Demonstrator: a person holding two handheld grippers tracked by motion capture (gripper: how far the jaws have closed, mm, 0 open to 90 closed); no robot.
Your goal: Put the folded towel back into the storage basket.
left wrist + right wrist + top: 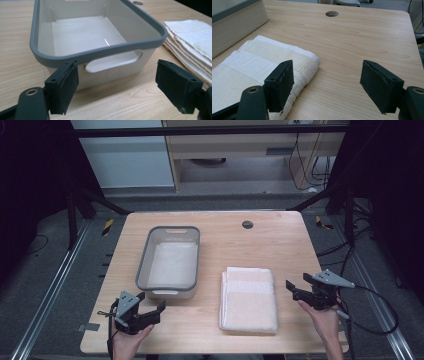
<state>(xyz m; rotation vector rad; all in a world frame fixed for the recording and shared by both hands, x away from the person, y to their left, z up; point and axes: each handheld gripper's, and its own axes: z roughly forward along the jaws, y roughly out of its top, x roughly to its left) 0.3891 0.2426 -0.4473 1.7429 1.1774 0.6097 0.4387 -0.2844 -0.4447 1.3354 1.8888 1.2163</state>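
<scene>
On my wooden desk [270,232] the grey-rimmed plastic tub [169,263] sits left of centre, with the folded cream towel [248,299] just beside it to the right, apparently apart. My left hand-held gripper [148,306] hangs before the tub's near end; my right hand-held gripper [298,287] is right of the towel.

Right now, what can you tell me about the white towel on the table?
The towel is cream-white and looks soft and fluffy, like terry cloth. It is folded into a neat, thick rectangle, with layers showing along its edges. A woven band with a squared key pattern runs across it near the far end. It lies flat on the wooden table, to the right of the tub, with a gap between them. Nothing presses on it; the right gripper is beside it with open jaws.
</scene>
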